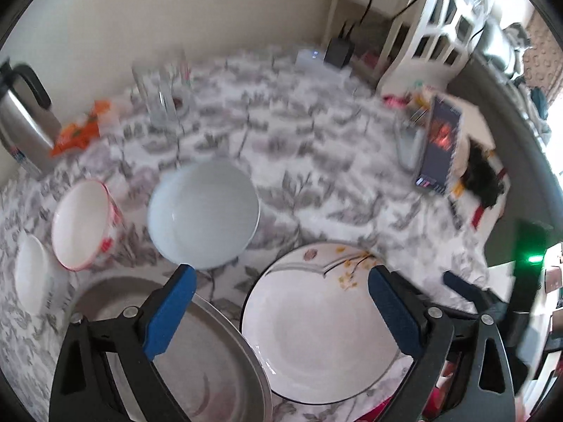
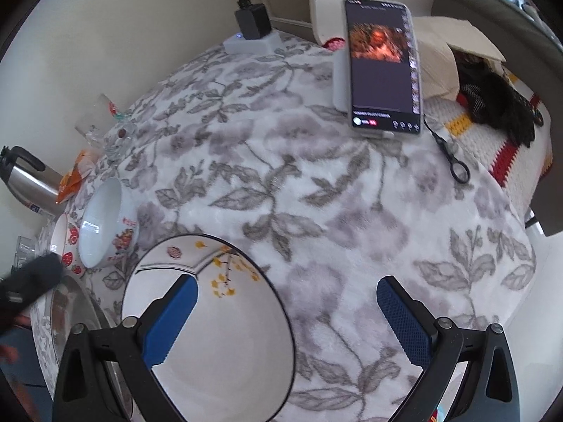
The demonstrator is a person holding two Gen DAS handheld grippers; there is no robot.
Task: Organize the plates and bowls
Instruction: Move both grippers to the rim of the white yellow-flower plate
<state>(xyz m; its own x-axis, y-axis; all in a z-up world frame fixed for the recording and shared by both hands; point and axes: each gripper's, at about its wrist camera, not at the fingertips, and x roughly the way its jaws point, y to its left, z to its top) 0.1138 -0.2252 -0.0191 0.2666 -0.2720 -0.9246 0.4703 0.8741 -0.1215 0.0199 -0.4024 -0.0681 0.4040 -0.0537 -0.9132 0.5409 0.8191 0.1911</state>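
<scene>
I am looking down at a round white glazed plate with a thin dark rim and a yellow blossom sprig [image 1: 316, 330], lying flat and empty on the soft grey-leaf patterned tablecloth [image 1: 316, 161] near the table's front edge. My left gripper [image 1: 281, 311] is hovering over it with its blue-padded jaws spread wide, nothing between the pads. Just beside the plate, overlapping its left edge, a round dull metal plate [image 1: 218, 362] is sitting under my left finger. Beyond these, a plain white glossy bowl [image 1: 204, 214], a white bowl with a red rim and red print [image 1: 82, 225] and a small white dish [image 1: 30, 274] are standing empty in a row.

My right gripper [image 2: 286, 320] is also standing wide and holding nothing, one finger above the blossom plate, the other over bare cloth. Only this view is showing the white bowl's flower print on its outside, and sharply the lit black smartphone [image 2: 381, 66] propped upright. The steel thermos jug [image 1: 24, 119] is standing at the far left.
</scene>
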